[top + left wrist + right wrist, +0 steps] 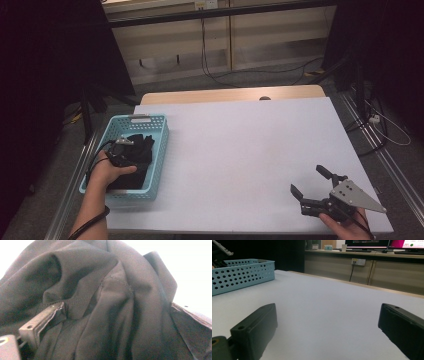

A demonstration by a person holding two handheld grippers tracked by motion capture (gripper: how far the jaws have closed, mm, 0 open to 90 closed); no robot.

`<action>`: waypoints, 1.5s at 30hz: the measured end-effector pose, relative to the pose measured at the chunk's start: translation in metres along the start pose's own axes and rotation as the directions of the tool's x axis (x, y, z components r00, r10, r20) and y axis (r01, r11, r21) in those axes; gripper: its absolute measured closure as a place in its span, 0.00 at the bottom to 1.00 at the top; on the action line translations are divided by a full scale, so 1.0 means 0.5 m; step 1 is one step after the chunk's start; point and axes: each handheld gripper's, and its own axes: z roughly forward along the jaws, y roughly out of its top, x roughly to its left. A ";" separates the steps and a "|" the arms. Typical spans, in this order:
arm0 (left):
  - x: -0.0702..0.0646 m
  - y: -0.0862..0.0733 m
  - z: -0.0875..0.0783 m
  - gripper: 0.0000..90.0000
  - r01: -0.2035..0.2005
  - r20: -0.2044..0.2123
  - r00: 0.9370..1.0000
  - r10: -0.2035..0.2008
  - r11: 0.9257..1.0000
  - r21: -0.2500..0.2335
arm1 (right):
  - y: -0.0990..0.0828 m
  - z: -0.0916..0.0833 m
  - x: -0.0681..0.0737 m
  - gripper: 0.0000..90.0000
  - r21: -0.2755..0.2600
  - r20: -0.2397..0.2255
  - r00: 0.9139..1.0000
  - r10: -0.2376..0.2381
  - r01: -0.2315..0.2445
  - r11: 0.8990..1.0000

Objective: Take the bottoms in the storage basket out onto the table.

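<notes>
Black cloth (pixel 134 149) lies bunched in the blue perforated basket (pixel 159 150) at the table's (pixel 240 150) left edge. Left tool (pixel 121 150) is sunk into the cloth; folds drape over both jaws, so I cannot tell whether it grips. Right tool (pixel 312 182) rests near the front right corner, jaws wide apart, with open white surface between it and the basket.

Surface: white table (pixel 240 150), wooden strip along its far edge.
On it: light blue perforated basket (pixel 157 150), at the left edge.
</notes>
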 end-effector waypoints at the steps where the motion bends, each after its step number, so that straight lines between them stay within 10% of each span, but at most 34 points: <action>1: -0.001 -0.001 0.000 0.05 0.010 0.003 1.000 -0.010 1.000 0.001 | 0.000 0.000 0.000 0.01 0.000 -0.001 1.000 0.000 0.000 1.000; 32: 0.008 0.017 -0.019 0.73 0.101 -0.007 0.995 -0.100 0.994 0.037 | 0.001 0.002 0.001 0.01 -0.001 -0.004 1.000 -0.001 0.001 1.000; 45: 0.019 0.040 -0.040 0.83 0.217 0.019 0.976 -0.218 0.974 0.065 | -0.001 0.002 -0.004 0.01 0.002 -0.001 1.000 0.002 -0.002 1.000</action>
